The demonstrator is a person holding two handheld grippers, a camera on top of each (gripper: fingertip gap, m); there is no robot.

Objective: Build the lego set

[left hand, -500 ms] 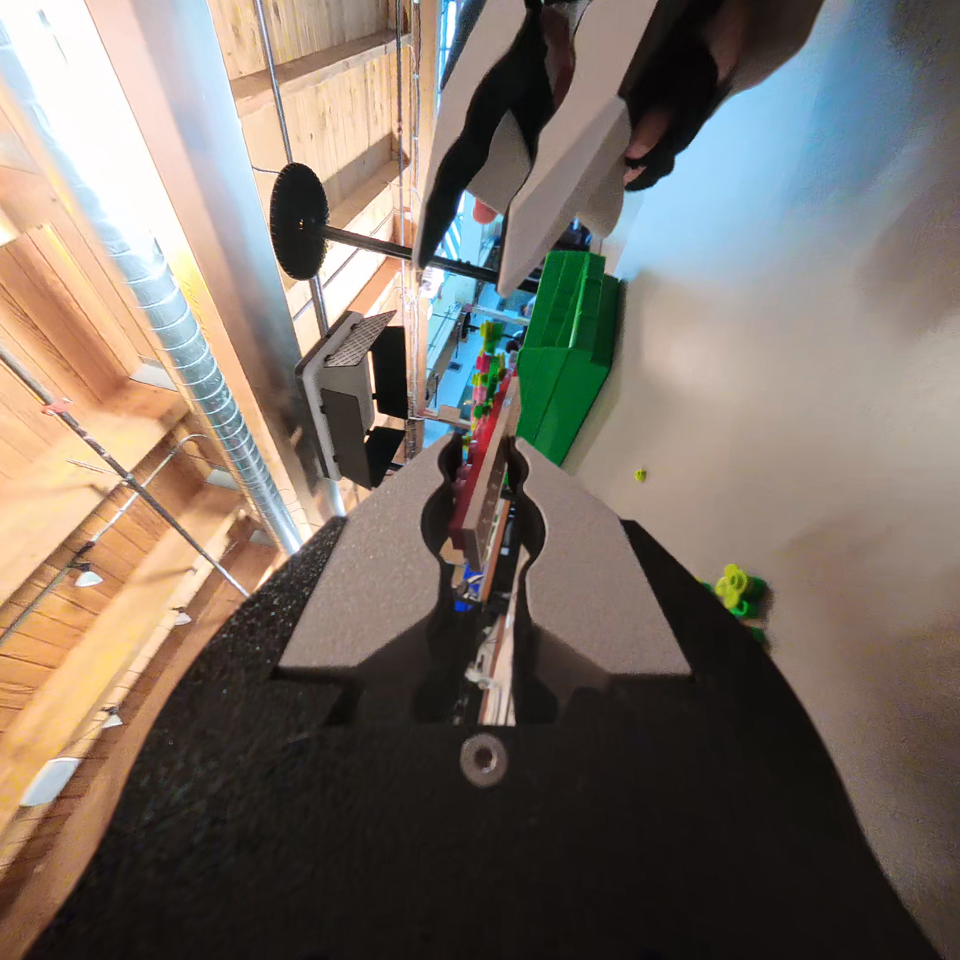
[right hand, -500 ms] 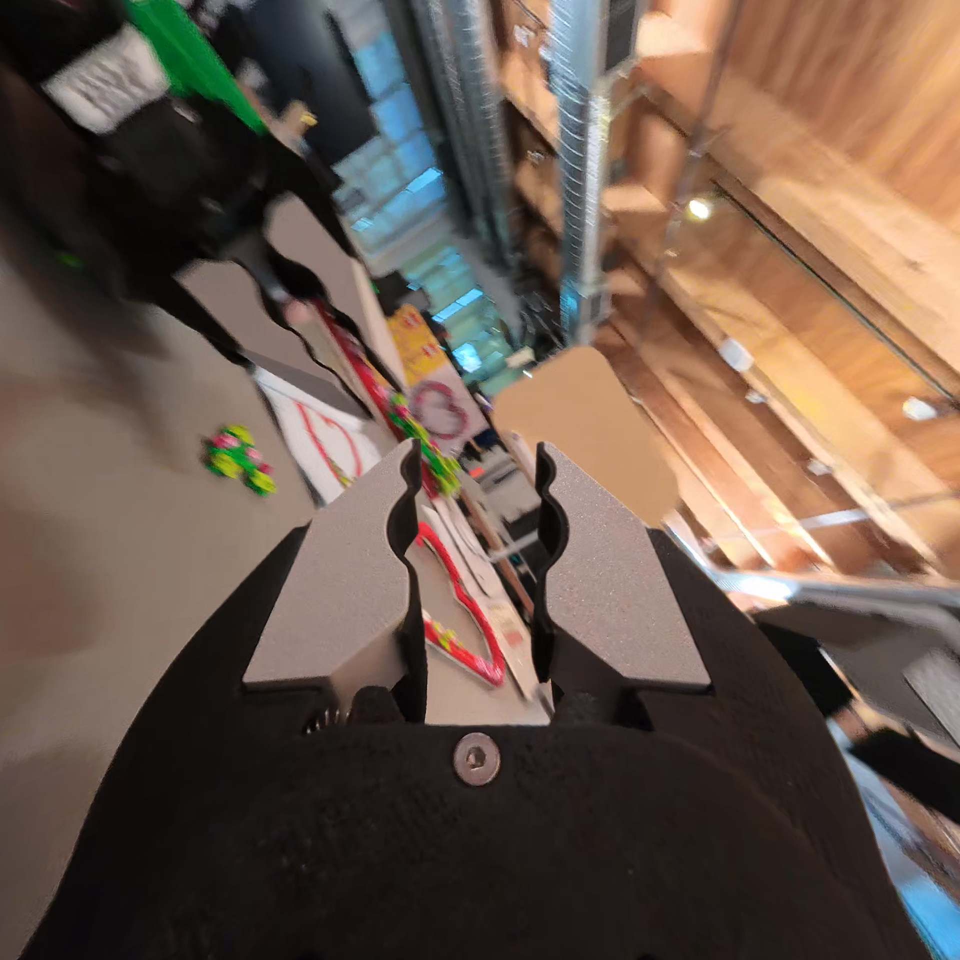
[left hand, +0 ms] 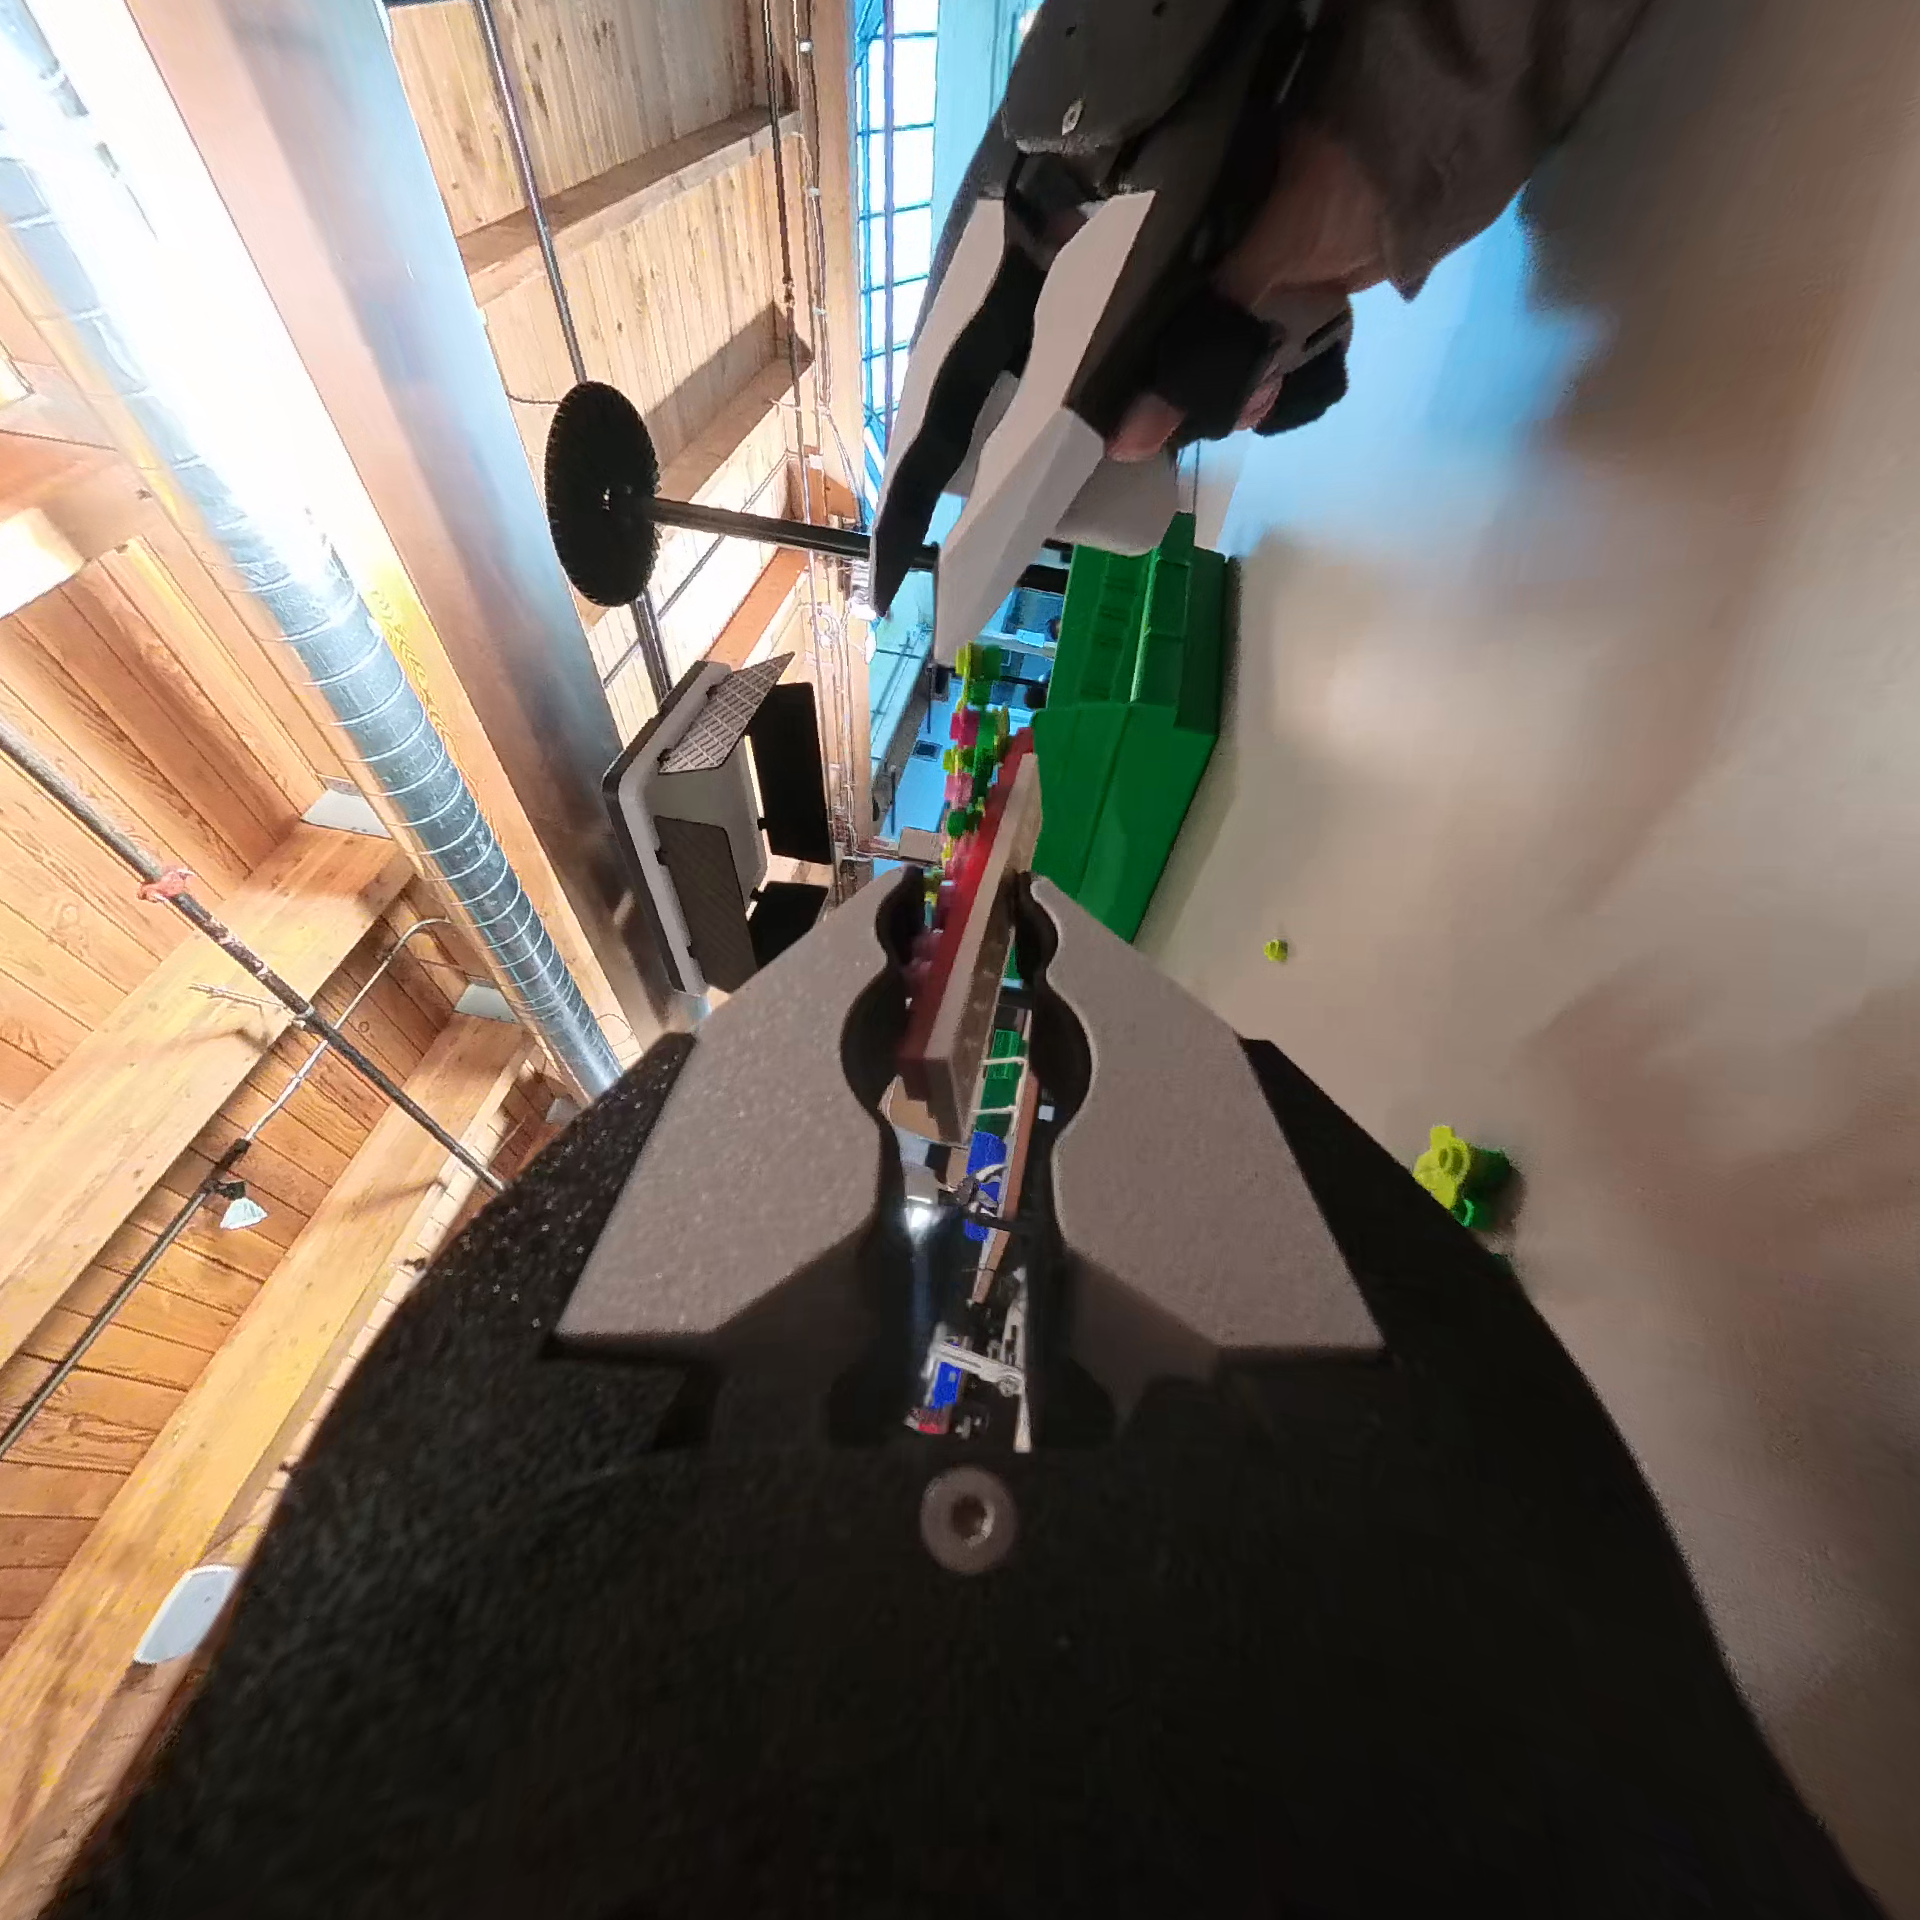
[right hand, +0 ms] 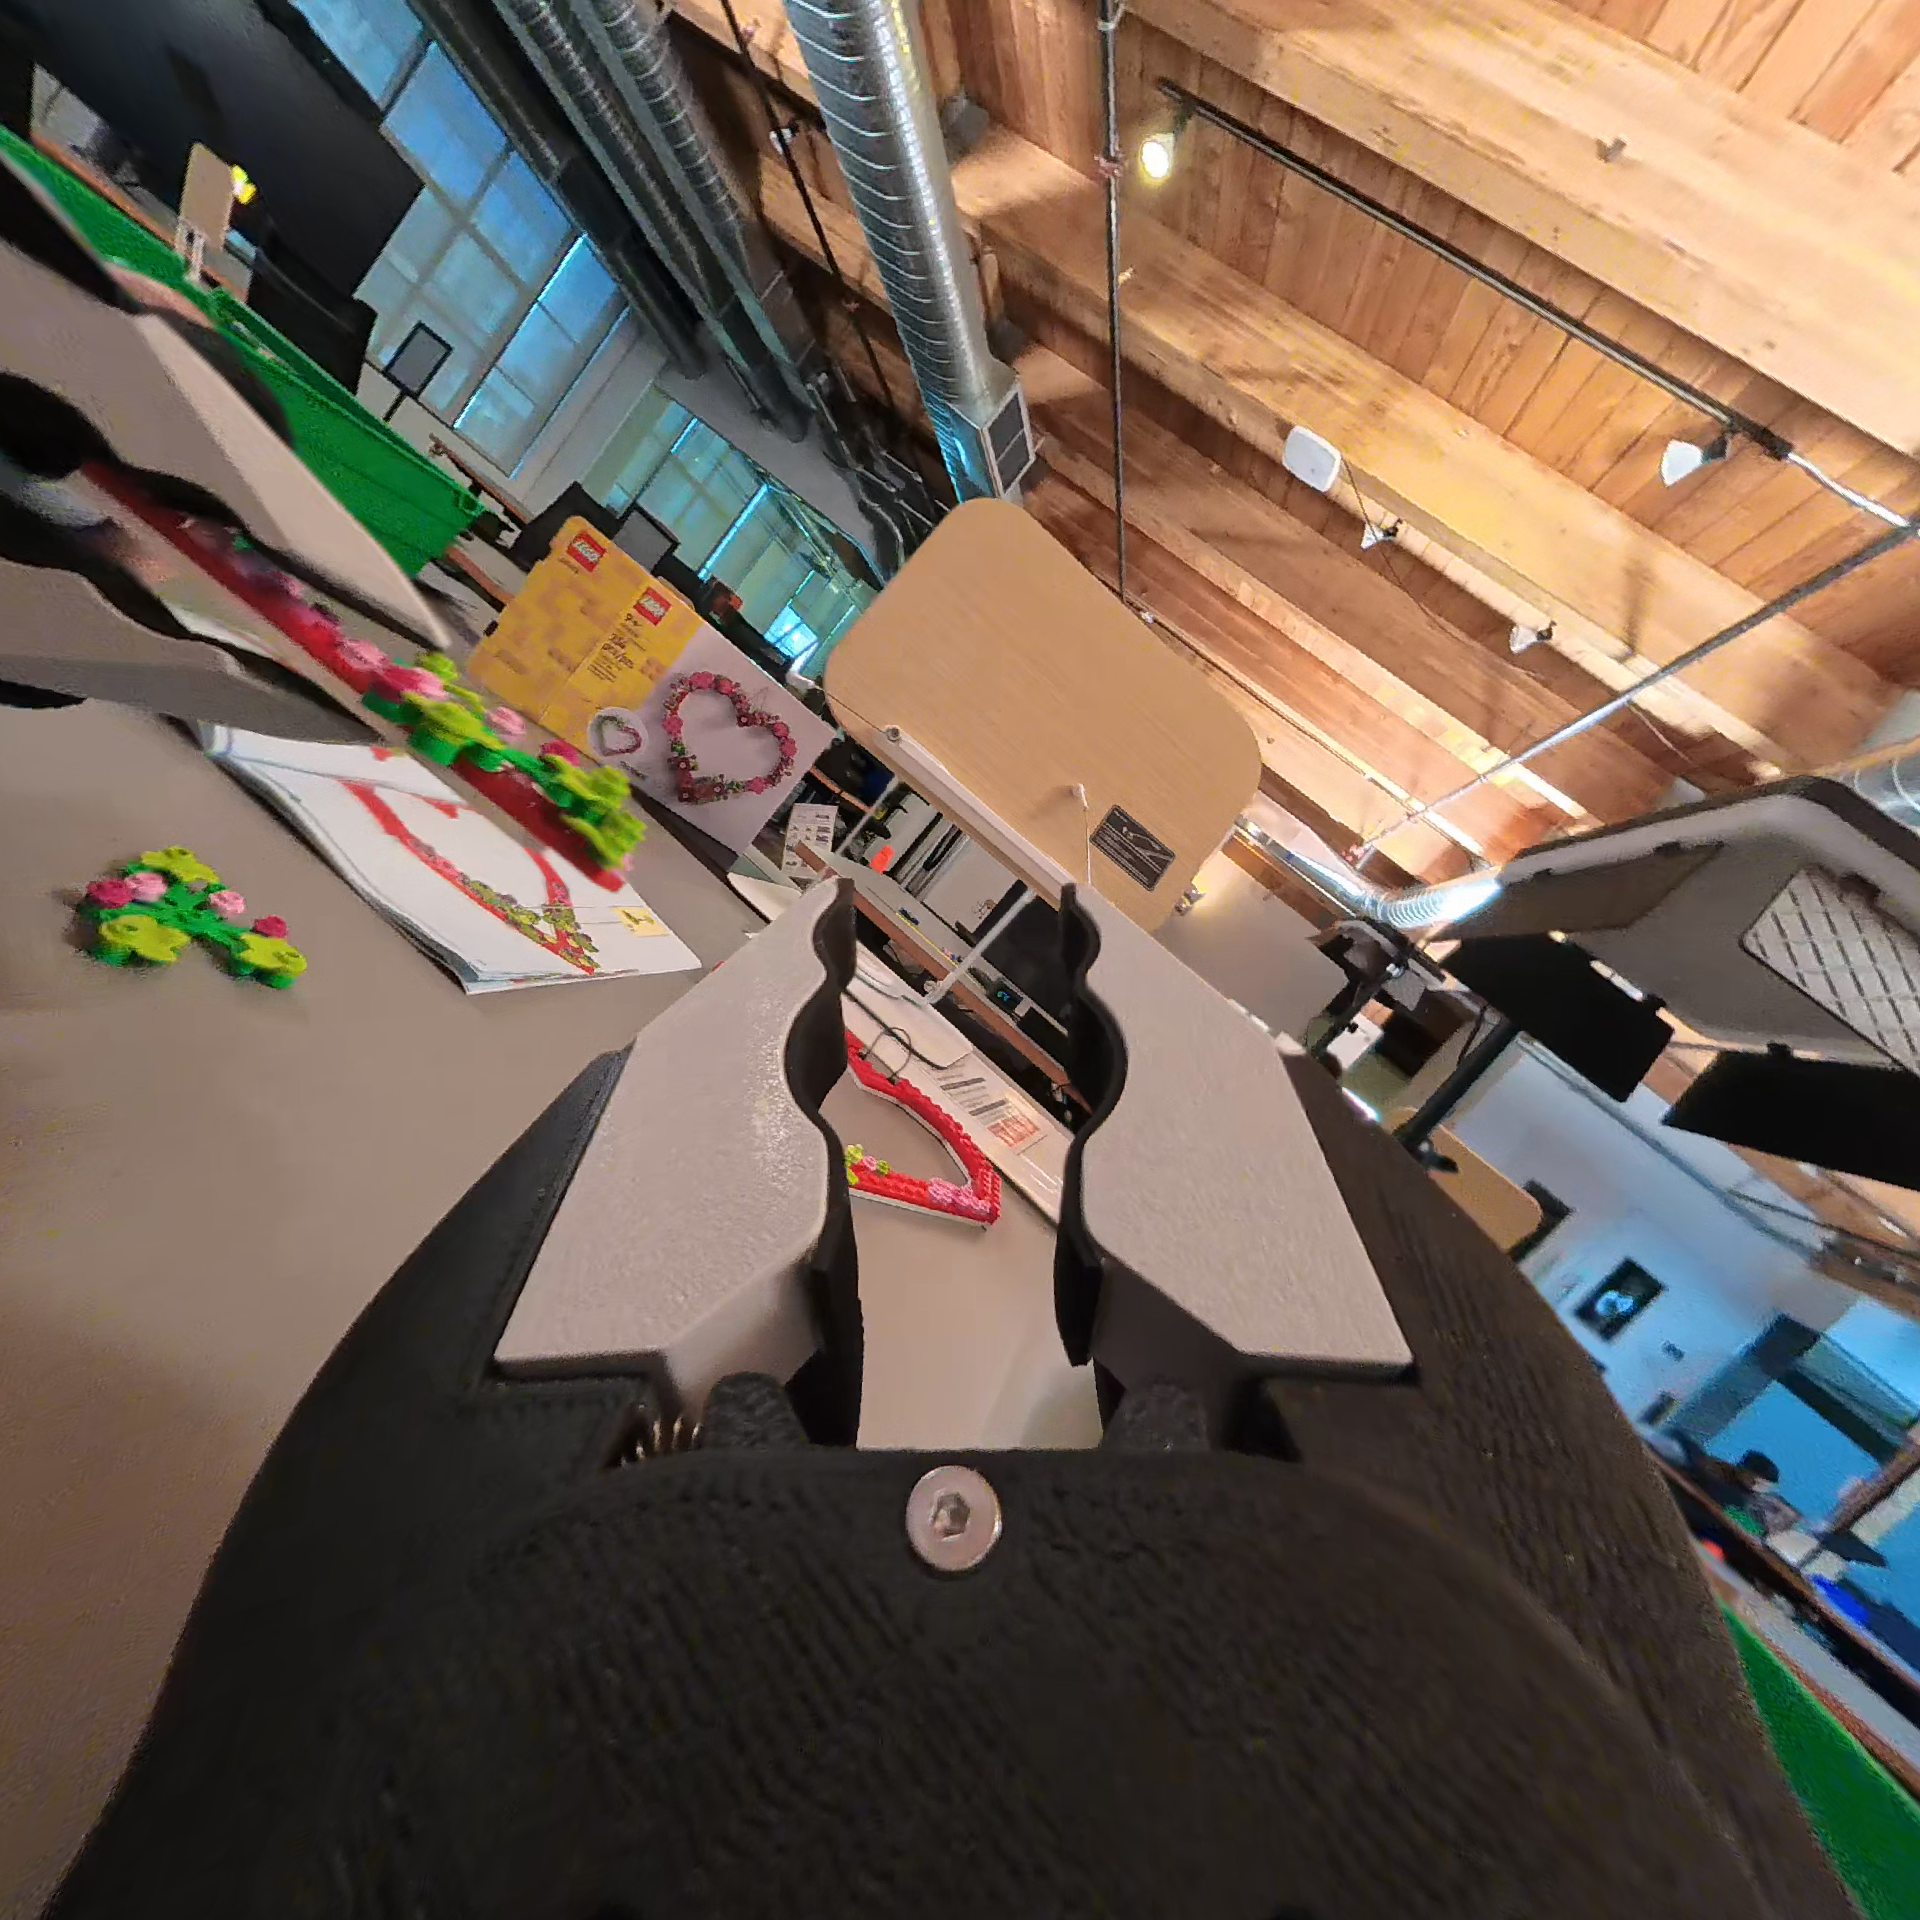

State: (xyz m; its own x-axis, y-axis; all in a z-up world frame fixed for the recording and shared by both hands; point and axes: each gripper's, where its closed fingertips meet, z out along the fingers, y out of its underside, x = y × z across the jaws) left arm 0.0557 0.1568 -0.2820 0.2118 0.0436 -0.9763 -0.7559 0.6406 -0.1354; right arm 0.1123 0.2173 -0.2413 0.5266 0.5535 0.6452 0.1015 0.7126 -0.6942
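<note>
- Two hand-held grippers in play; one red plastic heart-frame section with a pale underside (left hand: 971,997), pinched edge-on between the fingers of the left gripper (left hand: 966,904).
- Held off the worktop; long axis straight ahead along the left fingers, toward the green plastic crate (left hand: 1117,769); studded red face turned to the left finger, pale underside to the right.
- Far end loaded with lime-green and pink flower pieces (left hand: 966,727), clear of the fingertips.
- Right gripper (right hand: 951,914): grey fingers spread, nothing between them. Also visible in the left wrist view, beyond and above the flowered far end of the held section, tips pointed back toward it, not touching.
- Same section in the right wrist view: upper left of the right fingers, slanting down toward them, flowered tip nearest. Judged the end to take or press; free end nearer the right gripper.
- Loose green-and-pink flower cluster (right hand: 187,920) flat on the grey matte worktop (right hand: 260,1143), left of the right fingers, well apart from both grippers.
- Open instruction booklet with a red heart drawing (right hand: 447,883) between cluster and right fingers.
- Second red heart-frame piece (right hand: 925,1153) flat on the worktop, seen through the gap of the right fingers, farther off.
- Yellow-and-white product box with a heart picture (right hand: 665,686) upright at the far edge.
- Risk, judged: flat thin section gripped edge-on, liable to pivot under a push at the far end.
</note>
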